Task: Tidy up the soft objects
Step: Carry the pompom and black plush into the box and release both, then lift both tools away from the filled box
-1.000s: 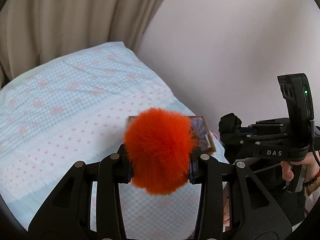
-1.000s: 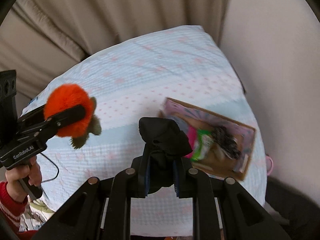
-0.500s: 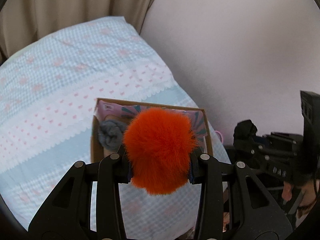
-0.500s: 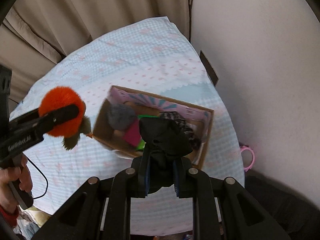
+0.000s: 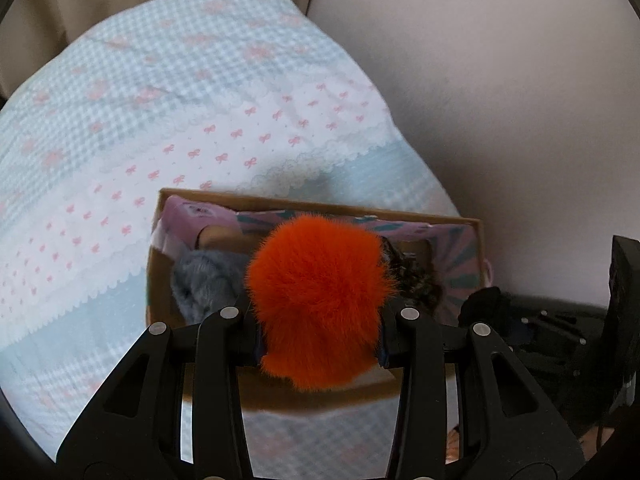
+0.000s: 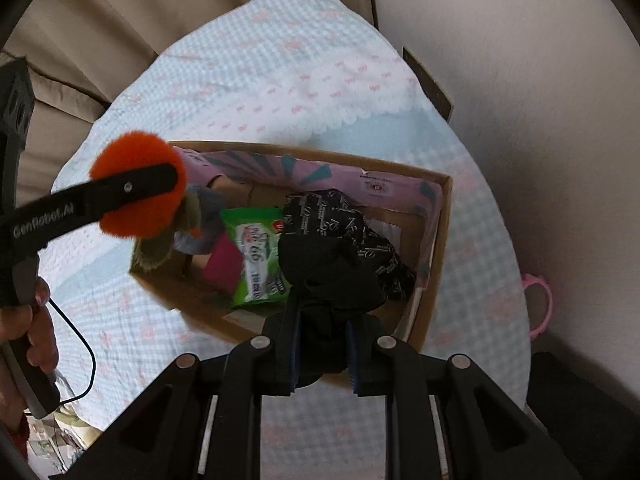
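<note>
Hovering over the half-filled box [image 6: 436,240], left gripper [image 5: 320,332] clamps the pompom [image 5: 320,300], right gripper [image 6: 322,354] pinches the sock [image 6: 328,272]; both await dropping.

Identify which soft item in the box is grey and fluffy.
The grey pom-pom at the box's left end, beneath the orange one. The other cloth there is black and printed, not fluffy.

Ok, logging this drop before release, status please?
Left gripper shut on orange pompom. Right gripper shut on black cloth. Both above cardboard box, already partly filled.
</note>
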`<state>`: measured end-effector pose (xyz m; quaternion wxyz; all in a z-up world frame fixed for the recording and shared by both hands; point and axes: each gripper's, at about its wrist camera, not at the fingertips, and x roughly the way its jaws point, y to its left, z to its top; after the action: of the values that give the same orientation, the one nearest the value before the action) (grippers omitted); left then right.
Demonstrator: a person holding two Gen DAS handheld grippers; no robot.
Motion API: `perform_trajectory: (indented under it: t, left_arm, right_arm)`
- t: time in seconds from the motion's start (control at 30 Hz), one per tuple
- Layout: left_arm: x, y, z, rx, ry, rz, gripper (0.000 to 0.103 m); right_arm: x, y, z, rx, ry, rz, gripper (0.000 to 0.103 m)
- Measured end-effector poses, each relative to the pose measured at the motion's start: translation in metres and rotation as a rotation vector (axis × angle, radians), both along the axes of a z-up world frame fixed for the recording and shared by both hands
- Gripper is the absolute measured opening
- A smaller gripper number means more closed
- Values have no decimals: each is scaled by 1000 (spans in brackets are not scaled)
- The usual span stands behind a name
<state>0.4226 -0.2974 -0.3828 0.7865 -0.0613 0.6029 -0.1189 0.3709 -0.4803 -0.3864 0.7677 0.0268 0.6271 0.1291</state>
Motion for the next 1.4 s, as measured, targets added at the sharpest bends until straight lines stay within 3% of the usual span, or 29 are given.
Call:
perform_trajectory:
  t: [0.1,0.17,0.2,0.23,0.27,0.33,0.37,0.63,0.9,1.13,1.4]
  left_arm:
    - [13,-4,-16,28,28,-19,35]
    - [19,-5,-25,41,54,-17,37]
    - [21,-5,-27,55,58,-18,49]
    - [22,-6,-29,65,59,-21,62]
    - [22,-6,-29,70,56,-24,98]
    - [19,-3,-27,82,31,-25,103]
    - [18,-2,-27,86,34,-25,103]
    - [3,12,-20,90,40,-17,103]
    - [-22,25,20,85,-23,12,103]
    - [-64,39,89,79,-130,24,103]
    - [-142,76,204,74,-323,41,103]
  right_arm:
    - [7,4,-14,11,13,11,17]
    - [10,8,-22,10,21,28,25]
    - [11,10,-26,11,19,33,29]
    - [11,12,-29,11,18,39,46]
    - [12,14,-31,13,19,47,67]
    - [12,16,-36,28,17,60,91]
    - [11,17,-37,34,19,67,98]
    - [-1,19,-36,31,-16,59,98]
    - [-12,20,-5,27,-91,29,98]
    - [-39,30,54,27,-195,-1,98]
    - [-93,49,160,24,-353,-67,98]
